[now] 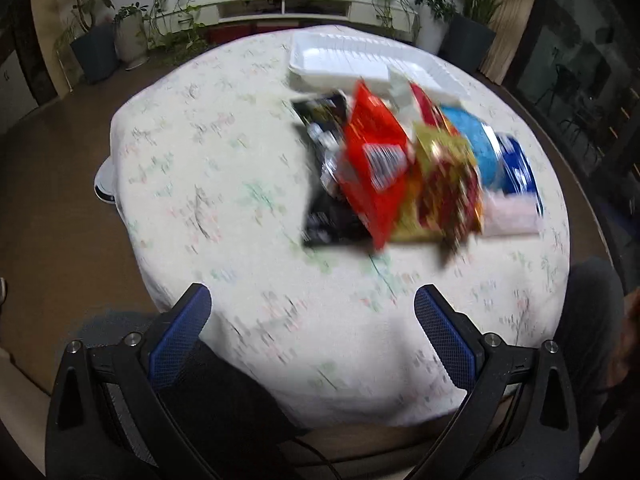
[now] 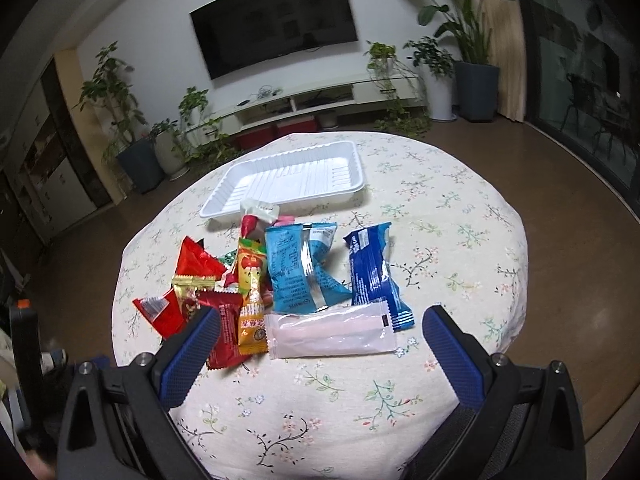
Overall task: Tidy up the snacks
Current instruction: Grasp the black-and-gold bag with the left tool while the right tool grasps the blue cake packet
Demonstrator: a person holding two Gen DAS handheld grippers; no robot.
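Right wrist view: the clear pale-pink rectangular packet (image 2: 331,334) lies crosswise near the table's front edge, its long axis left to right. Behind it, the dark blue wrapper (image 2: 374,272) and light blue wrapper (image 2: 298,268) run front to back toward the empty white ribbed plastic tray (image 2: 288,176) at the round floral-cloth table's (image 2: 460,216) far edge. Both the right gripper (image 2: 320,344) and left gripper (image 1: 312,312) hover with jaws spread wide, holding nothing; bare cloth lies to the right.

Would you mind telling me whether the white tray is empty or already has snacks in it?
Empty: the white tray shows only its bare ribbed floor, while the snack packets all lie on the tablecloth in front of it.

Glossy foil snack packets (image 2: 296,280), ribbed plastic tray (image 2: 288,178), floral cloth (image 2: 440,208)
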